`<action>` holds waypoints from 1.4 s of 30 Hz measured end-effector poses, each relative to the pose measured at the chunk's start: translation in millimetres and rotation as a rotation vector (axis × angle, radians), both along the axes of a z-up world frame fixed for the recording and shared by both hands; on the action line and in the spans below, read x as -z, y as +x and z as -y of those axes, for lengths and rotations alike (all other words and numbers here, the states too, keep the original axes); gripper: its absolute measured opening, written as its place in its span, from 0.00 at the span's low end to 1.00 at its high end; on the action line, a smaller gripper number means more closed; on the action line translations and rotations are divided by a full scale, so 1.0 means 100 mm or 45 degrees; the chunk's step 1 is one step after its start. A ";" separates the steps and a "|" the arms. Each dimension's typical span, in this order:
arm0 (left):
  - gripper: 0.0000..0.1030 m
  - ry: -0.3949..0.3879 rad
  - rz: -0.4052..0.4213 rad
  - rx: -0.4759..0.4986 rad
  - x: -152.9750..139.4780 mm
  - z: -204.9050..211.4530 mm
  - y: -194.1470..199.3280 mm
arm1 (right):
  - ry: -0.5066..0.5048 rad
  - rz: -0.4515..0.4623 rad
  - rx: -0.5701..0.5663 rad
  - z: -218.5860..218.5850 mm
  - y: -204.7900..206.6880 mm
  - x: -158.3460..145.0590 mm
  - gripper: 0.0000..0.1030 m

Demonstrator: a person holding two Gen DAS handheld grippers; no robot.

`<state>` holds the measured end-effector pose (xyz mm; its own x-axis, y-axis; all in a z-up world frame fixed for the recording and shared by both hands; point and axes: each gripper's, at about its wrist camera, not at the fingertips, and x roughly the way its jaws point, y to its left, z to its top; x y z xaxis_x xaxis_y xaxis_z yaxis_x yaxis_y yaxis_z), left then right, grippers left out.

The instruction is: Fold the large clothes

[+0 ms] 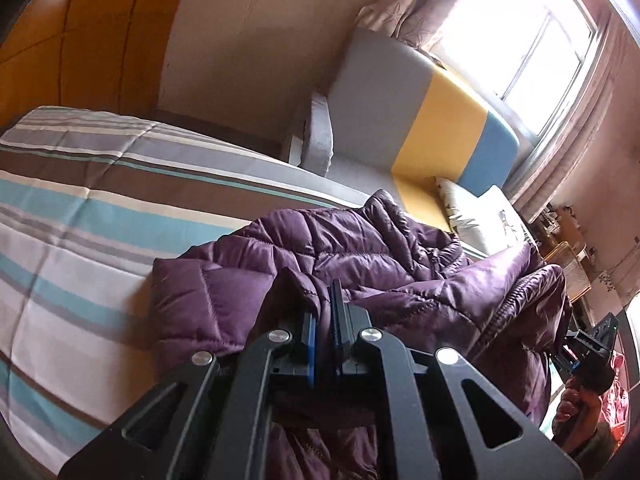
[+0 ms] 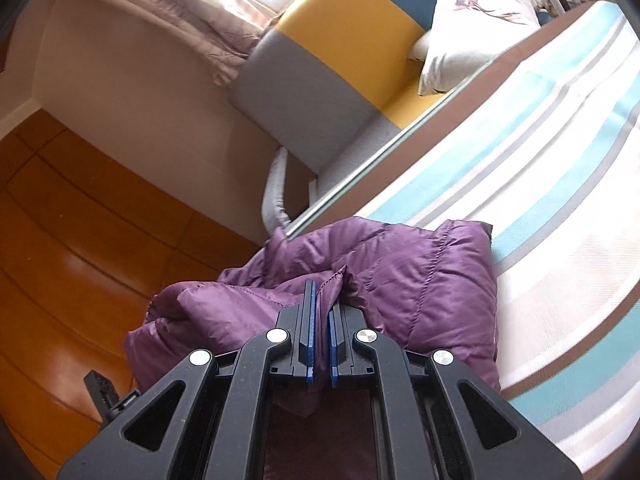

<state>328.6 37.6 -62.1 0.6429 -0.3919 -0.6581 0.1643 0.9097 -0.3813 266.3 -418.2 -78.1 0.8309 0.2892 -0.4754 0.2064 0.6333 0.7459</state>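
A purple quilted down jacket (image 1: 360,264) lies bunched on the striped bed cover (image 1: 80,216). My left gripper (image 1: 325,300) is shut on a fold of the jacket's edge, fabric pinched between its blue pads. In the right wrist view the same jacket (image 2: 420,280) hangs partly over the bed's edge, and my right gripper (image 2: 323,300) is shut on a stitched hem of it. The right gripper and the hand that holds it also show at the far right of the left wrist view (image 1: 588,344).
A grey, yellow and blue sofa (image 1: 420,120) stands past the bed under a bright window (image 1: 520,40), with a printed cushion (image 2: 472,20) on it. Orange wooden floor (image 2: 80,240) lies beside the bed. The striped bed cover also shows in the right wrist view (image 2: 540,168).
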 end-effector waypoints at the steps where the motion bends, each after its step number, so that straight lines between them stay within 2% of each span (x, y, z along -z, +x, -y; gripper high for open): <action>1: 0.06 0.005 -0.007 -0.003 0.02 0.01 0.04 | 0.002 -0.007 0.005 0.00 0.02 0.02 0.05; 8: 0.09 0.012 -0.055 -0.027 0.21 0.05 0.19 | -0.062 -0.067 0.023 -0.03 0.10 0.14 0.05; 11: 0.18 -0.006 -0.092 -0.027 0.30 0.05 0.25 | -0.094 -0.082 0.018 -0.06 0.17 0.15 0.08; 13: 0.29 -0.062 -0.108 -0.027 0.31 0.01 0.26 | -0.076 -0.055 0.018 -0.04 0.15 0.13 0.14; 14: 0.35 -0.092 -0.109 -0.031 0.30 -0.01 0.25 | -0.063 -0.037 0.018 -0.03 0.14 0.12 0.23; 15: 0.49 -0.135 -0.099 -0.043 0.27 -0.06 0.23 | -0.055 -0.006 0.022 -0.01 0.10 0.08 0.38; 16: 0.68 -0.181 -0.069 -0.064 0.21 -0.12 0.20 | -0.065 0.024 0.040 0.00 0.04 0.03 0.48; 17: 0.79 -0.189 -0.030 -0.098 0.17 -0.17 0.15 | -0.095 0.048 0.076 0.00 -0.04 -0.02 0.68; 18: 0.95 -0.160 0.037 -0.170 0.09 -0.23 0.08 | -0.125 0.070 0.108 0.01 -0.12 -0.07 0.75; 20: 0.96 -0.113 0.132 -0.232 -0.03 -0.34 -0.04 | -0.150 0.082 0.119 0.05 -0.21 -0.14 0.75; 21: 0.96 -0.106 0.138 -0.234 -0.04 -0.37 -0.08 | -0.154 0.066 0.121 0.07 -0.27 -0.15 0.75; 25: 0.96 -0.089 0.045 -0.239 0.12 -0.50 -0.22 | -0.177 -0.008 0.129 0.11 -0.52 -0.12 0.75; 26: 0.97 -0.093 0.016 -0.238 0.19 -0.53 -0.28 | -0.176 -0.022 0.130 0.10 -0.57 -0.10 0.79; 27: 0.97 -0.106 -0.010 -0.233 0.27 -0.56 -0.34 | -0.171 -0.046 0.129 0.09 -0.63 -0.06 0.82; 33: 0.98 -0.230 -0.145 -0.118 0.65 -0.53 -0.59 | -0.102 -0.164 0.054 -0.04 -0.82 0.23 0.82; 36: 0.97 -0.238 -0.181 -0.057 0.74 -0.42 -0.60 | -0.060 -0.197 -0.011 -0.14 -0.77 0.37 0.82; 38: 0.96 -0.204 -0.171 -0.065 0.75 -0.36 -0.61 | -0.080 -0.166 -0.014 -0.20 -0.76 0.37 0.82; 40: 0.79 -0.169 -0.173 -0.055 0.76 -0.29 -0.62 | -0.086 -0.167 -0.054 -0.28 -0.74 0.38 0.72; 41: 0.75 -0.146 -0.173 -0.053 0.76 -0.26 -0.64 | -0.114 -0.177 -0.060 -0.34 -0.72 0.39 0.60; 42: 0.64 -0.150 -0.174 -0.038 0.75 -0.23 -0.66 | -0.108 -0.170 -0.073 -0.37 -0.72 0.41 0.50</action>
